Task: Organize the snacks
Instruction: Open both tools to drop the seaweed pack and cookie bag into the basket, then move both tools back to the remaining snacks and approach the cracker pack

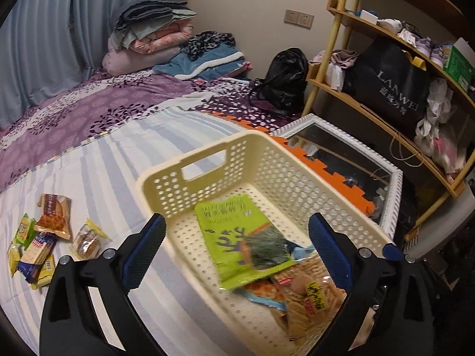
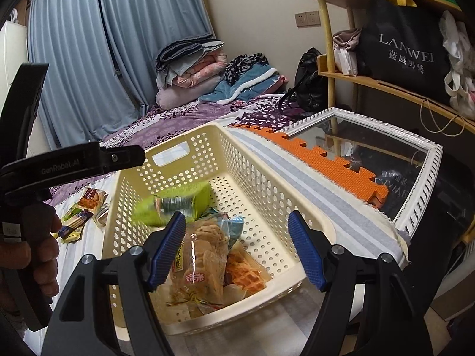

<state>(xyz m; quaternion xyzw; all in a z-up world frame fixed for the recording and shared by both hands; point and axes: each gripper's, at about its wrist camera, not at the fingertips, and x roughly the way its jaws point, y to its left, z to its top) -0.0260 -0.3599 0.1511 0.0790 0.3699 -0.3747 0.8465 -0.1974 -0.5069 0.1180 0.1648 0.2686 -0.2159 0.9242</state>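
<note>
The cream perforated basket (image 1: 267, 160) sits on the bed (image 1: 98, 160), on the blue-and-white striped sheet near the bed's edge. An orange foam mat (image 1: 326, 175) lies along that edge, and a white-framed mirror (image 1: 394, 184) lies flat just beyond it. A wooden shelf unit (image 1: 383, 112) stands behind the mirror and carries a black shopping bag (image 1: 389, 86) and loose clothing. A black handbag (image 1: 285, 80) rests at the far end of the bed beside folded blankets (image 1: 154, 29).

Inside the basket, a green snack packet (image 1: 237, 237) lies on top of a clear bag of round crackers (image 1: 308, 299) and an orange waffle packet (image 2: 243, 273). In the right wrist view the green packet appears motion-blurred above the basket floor. A cluster of small snack packets (image 1: 44, 237) remains on the sheet, well apart from the basket on its left side.

Left claw (image 1: 237, 249): spread wide over the basket, one blue pad outside the basket's left wall and the other above its interior. Nothing is pinched; the green packet lies below and between the pads without contact. A hand (image 2: 32, 255) grips its handle.

Right claw (image 2: 237, 249): partly spread over the near end of the basket. The cracker bag shows between and below its pads; no contact with it can be confirmed.
</note>
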